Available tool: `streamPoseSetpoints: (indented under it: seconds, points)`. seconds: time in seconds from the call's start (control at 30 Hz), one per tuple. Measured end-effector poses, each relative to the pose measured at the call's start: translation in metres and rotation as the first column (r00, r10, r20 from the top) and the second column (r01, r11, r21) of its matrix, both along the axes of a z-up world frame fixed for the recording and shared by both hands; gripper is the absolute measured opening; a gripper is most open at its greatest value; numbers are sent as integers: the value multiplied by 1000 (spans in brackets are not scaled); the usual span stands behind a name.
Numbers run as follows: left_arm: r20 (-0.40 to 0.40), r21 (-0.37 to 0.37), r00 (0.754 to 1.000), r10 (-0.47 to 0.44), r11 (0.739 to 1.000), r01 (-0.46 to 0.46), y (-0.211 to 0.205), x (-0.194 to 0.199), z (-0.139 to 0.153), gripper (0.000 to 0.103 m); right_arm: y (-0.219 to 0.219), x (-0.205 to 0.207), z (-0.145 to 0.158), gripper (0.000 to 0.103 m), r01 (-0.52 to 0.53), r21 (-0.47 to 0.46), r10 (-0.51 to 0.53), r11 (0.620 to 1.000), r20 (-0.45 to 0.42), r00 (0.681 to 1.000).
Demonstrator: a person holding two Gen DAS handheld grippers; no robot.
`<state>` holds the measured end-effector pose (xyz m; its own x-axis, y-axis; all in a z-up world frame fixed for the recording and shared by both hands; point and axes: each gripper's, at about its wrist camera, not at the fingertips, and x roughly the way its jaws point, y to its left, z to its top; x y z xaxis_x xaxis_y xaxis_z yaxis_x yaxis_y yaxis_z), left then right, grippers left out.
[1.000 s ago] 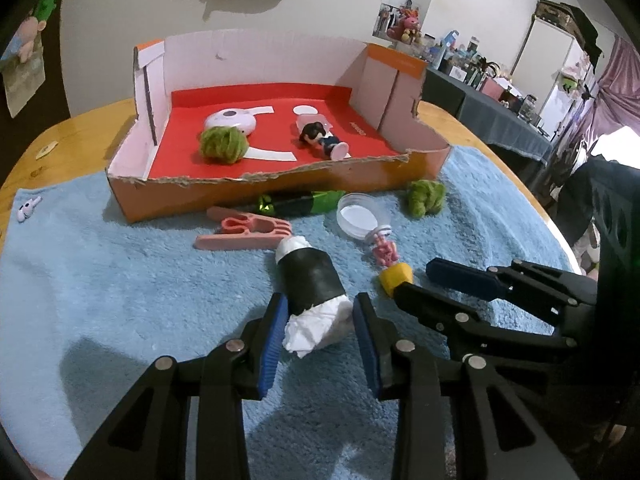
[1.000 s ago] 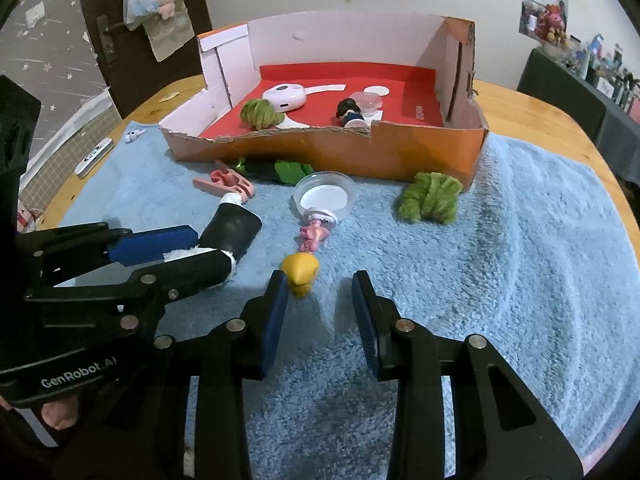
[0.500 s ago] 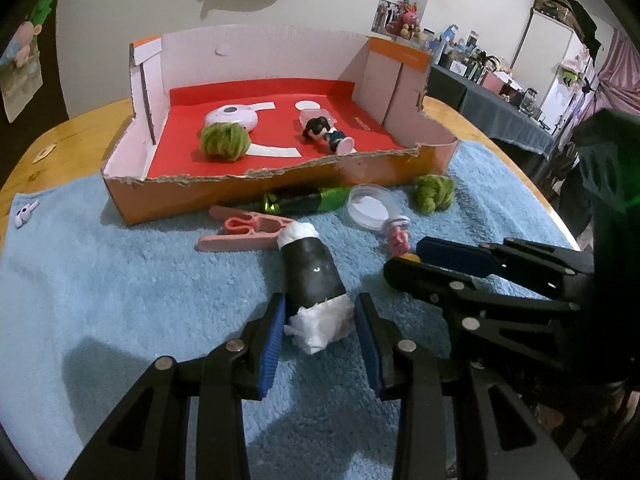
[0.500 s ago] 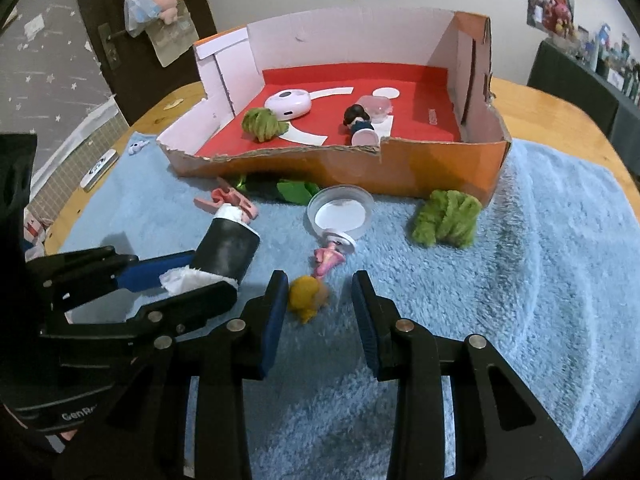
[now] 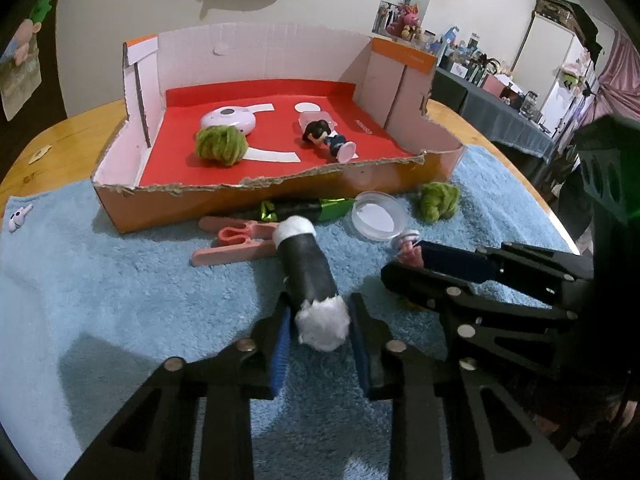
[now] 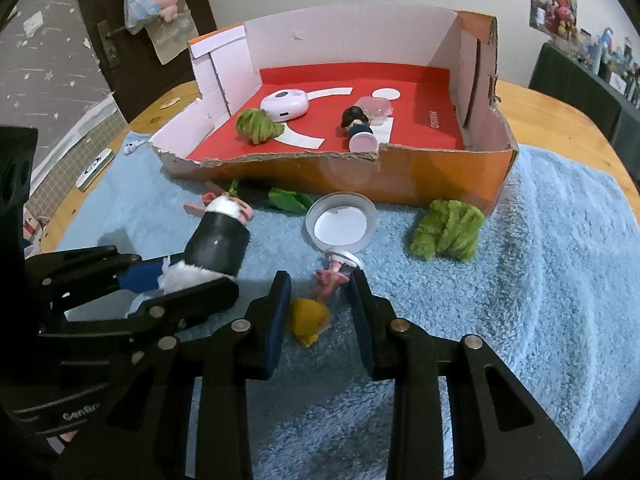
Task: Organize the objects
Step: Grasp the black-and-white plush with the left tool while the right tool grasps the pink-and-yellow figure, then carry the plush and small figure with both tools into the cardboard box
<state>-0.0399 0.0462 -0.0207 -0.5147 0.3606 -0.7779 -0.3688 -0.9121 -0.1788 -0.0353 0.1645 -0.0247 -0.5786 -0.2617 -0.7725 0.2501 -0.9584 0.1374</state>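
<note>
both pairs of fingers have just been closing: the left gripper [image 5: 318, 336] now pinches the white fluffy end of the black roll [image 5: 306, 266], the right gripper [image 6: 318, 316] brackets the yellow-haired pink doll [image 6: 308, 320] on the blue towel [image 6: 520, 280], contact unclear.

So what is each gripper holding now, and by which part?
Both jaws just closed further. Left gripper pinches the black roll by its white fluffy end; right gripper straddles the doll, apparently ungripped.

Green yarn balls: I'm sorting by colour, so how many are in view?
2. One green yarn ball lies inside the cardboard box; the other lies on the blue towel outside it.
</note>
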Motion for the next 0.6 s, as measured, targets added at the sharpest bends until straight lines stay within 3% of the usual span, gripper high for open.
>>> streamPoseSetpoints:
  seconds: [0.07, 0.6]
  points:
    - [-3, 1, 1000, -2, 1000, 2, 0, 1, 1, 23, -1, 2, 2, 17, -6, -8, 6, 1000, -7, 1000]
    - [-35, 32, 999, 12, 999, -11, -7, 11, 11, 22, -1, 13, 11, 17, 0, -49, -1, 999, -26, 1000]
